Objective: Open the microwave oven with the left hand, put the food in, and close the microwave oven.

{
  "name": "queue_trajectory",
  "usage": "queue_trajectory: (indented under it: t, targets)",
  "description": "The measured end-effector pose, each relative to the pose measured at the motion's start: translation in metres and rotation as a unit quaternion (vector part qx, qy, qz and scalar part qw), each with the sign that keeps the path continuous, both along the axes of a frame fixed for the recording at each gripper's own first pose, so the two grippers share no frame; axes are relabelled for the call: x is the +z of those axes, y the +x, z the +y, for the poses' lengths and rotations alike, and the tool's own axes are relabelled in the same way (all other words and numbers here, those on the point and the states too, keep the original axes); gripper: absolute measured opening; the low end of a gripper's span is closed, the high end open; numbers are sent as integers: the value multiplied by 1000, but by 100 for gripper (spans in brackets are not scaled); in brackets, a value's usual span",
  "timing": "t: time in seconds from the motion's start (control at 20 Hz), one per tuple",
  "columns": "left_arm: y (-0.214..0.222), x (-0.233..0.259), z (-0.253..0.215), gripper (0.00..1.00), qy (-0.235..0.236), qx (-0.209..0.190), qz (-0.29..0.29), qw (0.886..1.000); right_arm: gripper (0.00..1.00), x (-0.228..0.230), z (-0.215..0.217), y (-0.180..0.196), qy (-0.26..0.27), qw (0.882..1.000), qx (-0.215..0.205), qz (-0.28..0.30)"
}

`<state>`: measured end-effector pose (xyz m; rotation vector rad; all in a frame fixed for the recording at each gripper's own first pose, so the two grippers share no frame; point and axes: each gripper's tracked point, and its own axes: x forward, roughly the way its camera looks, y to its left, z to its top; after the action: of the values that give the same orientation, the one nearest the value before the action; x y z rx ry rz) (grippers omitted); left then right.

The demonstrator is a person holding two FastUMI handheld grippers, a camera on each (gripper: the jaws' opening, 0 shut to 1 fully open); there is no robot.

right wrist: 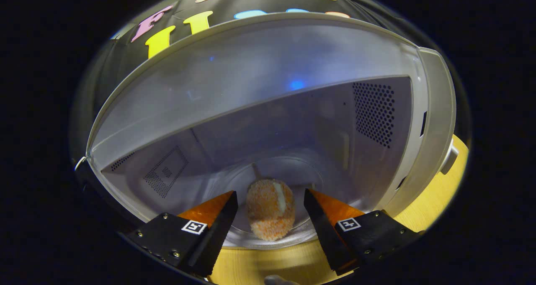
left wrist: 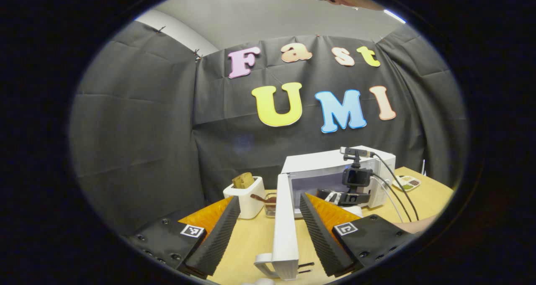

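Since the food (right wrist: pixel 270 209) sits on the glass turntable (right wrist: pixel 310 230) inside the microwave (right wrist: pixel 435 121), we judge our right gripper (right wrist: pixel 270 211) has let go, fingers parted around it. Our left gripper (left wrist: pixel 270 222) straddles the open door (left wrist: pixel 284 218), fingers spread, ready to swing it shut.

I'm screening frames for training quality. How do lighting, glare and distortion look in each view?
Left gripper view: even room light, sharp, fisheye bending the open microwave door. Right gripper view: dim cavity, a blue glare spot on the microwave ceiling, walls strongly curved, the food well lit and crisp on the glass plate.
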<state>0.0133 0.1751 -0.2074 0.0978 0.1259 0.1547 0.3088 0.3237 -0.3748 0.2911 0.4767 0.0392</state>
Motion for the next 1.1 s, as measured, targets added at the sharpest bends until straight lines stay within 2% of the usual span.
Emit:
queue_trajectory:
  t: [0.25, 0.4, 0.45, 0.5, 0.6, 0.65, 0.85, 0.9, 0.95, 1.1]
  targets:
    - [-16, 5, 38, 96, 25, 38, -5, 999, 97, 41, -29, -40, -13, 999, 18, -26]
    - [-38, -3, 71, 99, 62, 72, -8, 995, 97, 81, -41, -80, -36, 996, 64, -49]
    - [-46, -15, 81, 95, 67, 78, 1, 995, 97, 95, -45, -94, -39, 994, 86, -61]
    - [-51, -31, 90, 99, 70, 92, 10, 993, 97, 107, -52, -107, -44, 992, 98, -70]
    - [-69, -73, 107, 99, 62, 116, 47, 990, 97, 129, -67, -136, -39, 989, 123, -74]
    - [-73, -88, 111, 95, 54, 120, 52, 990, 97, 138, -76, -148, -44, 987, 131, -77]
    - [-73, -141, 94, 100, 47, 114, 82, 989, 97, 162, -110, -189, -69, 980, 170, -75]
    - [-72, -147, 87, 100, 40, 110, 83, 990, 97, 167, -121, -193, -73, 980, 169, -70]
    - [-70, -151, 78, 94, 33, 103, 82, 991, 97, 175, -130, -194, -73, 981, 165, -72]
    - [-69, -160, 58, 93, 26, 95, 91, 991, 97, 188, -150, -197, -71, 983, 150, -82]
